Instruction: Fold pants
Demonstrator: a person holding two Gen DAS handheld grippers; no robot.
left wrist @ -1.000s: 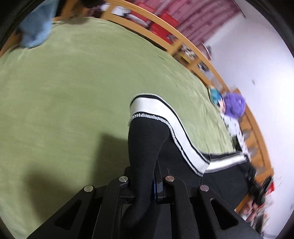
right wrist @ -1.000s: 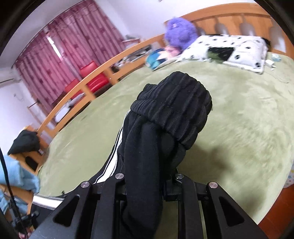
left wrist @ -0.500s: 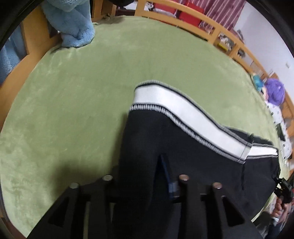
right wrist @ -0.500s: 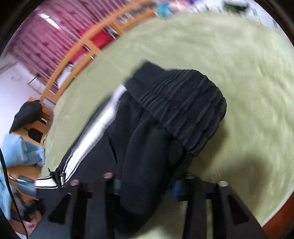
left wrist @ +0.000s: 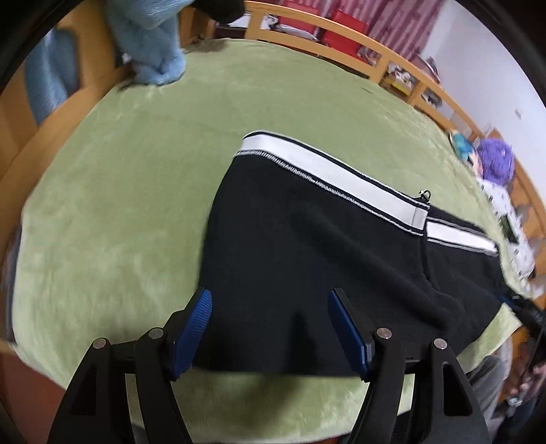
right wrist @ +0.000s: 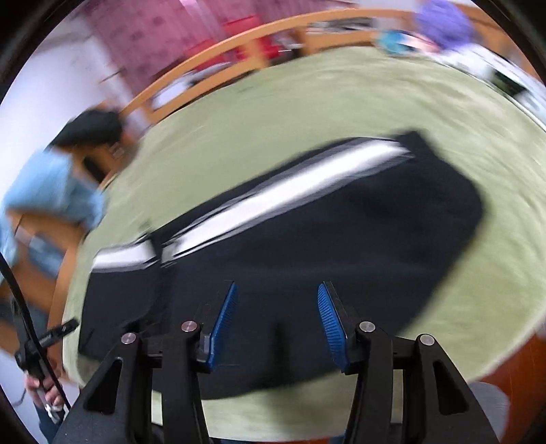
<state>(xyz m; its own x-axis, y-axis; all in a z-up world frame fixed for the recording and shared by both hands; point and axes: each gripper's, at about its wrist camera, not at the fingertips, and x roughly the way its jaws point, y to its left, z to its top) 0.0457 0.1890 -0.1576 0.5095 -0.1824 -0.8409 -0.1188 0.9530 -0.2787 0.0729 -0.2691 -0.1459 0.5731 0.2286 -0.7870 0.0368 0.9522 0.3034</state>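
Observation:
Black pants (left wrist: 300,246) with a white side stripe (left wrist: 327,174) lie flat on the green bedspread (left wrist: 129,191), folded lengthwise. My left gripper (left wrist: 269,300) is open and empty, its blue pads hovering over the near edge of the pants. My right gripper (right wrist: 276,293) is open and empty over the near edge of the same pants (right wrist: 324,232); that view is motion-blurred. The white stripe (right wrist: 273,201) runs along the far edge there.
A wooden bed rail (left wrist: 341,27) runs round the far side. A blue towel (left wrist: 153,44) hangs at the far left corner. A purple plush (left wrist: 494,160) and a spotted pillow (left wrist: 505,211) lie at the right. Red chairs and curtains stand behind.
Both grippers held bunched pants fabric in the air a second ago. They lowered it onto the bed and opened; the pants now lie flat and both grippers are empty.

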